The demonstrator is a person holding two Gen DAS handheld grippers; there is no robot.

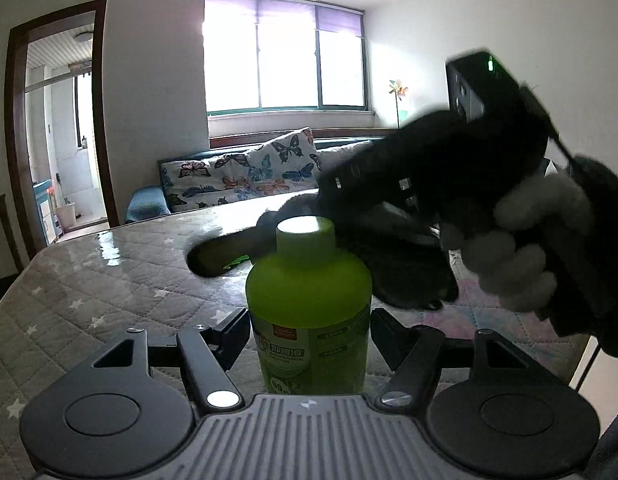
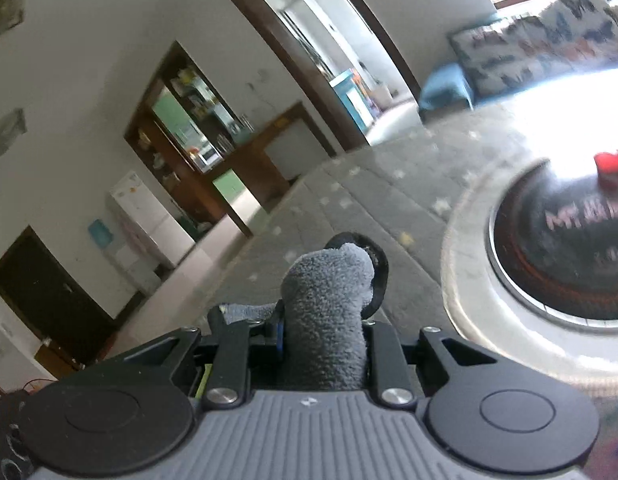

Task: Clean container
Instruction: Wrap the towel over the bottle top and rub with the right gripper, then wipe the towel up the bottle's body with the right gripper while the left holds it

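Left gripper [image 1: 309, 336]: jaws apart w/ green bottle [image 1: 309, 300] upright between them; pads just beside the bottle's sides, contact not clear. No earlier view to compare. Bottle stands on quilted star-print table cover [image 1: 89, 292], green cap [image 1: 306, 236] on, label facing cam.

Right gripper [image 2: 329, 320]: jaws together, clamped on grey cloth [image 2: 329, 300], rolled and sticking up past the fingertips. Seen from left wrist cam as dark blurred shape above and right of bottle, gloved hand [image 1: 521, 248] around its handle.

Right wrist view tilted and blurred. Round container [image 2: 469, 264] w/ pale rim and dark inside sits on same table cover, right of cloth, apart from it. Small red item [image 2: 611, 164] at its far edge; can't tell what.

Behind table: butterfly-print cushions [image 1: 245, 172], window [image 1: 285, 68], doorway [image 1: 61, 120].
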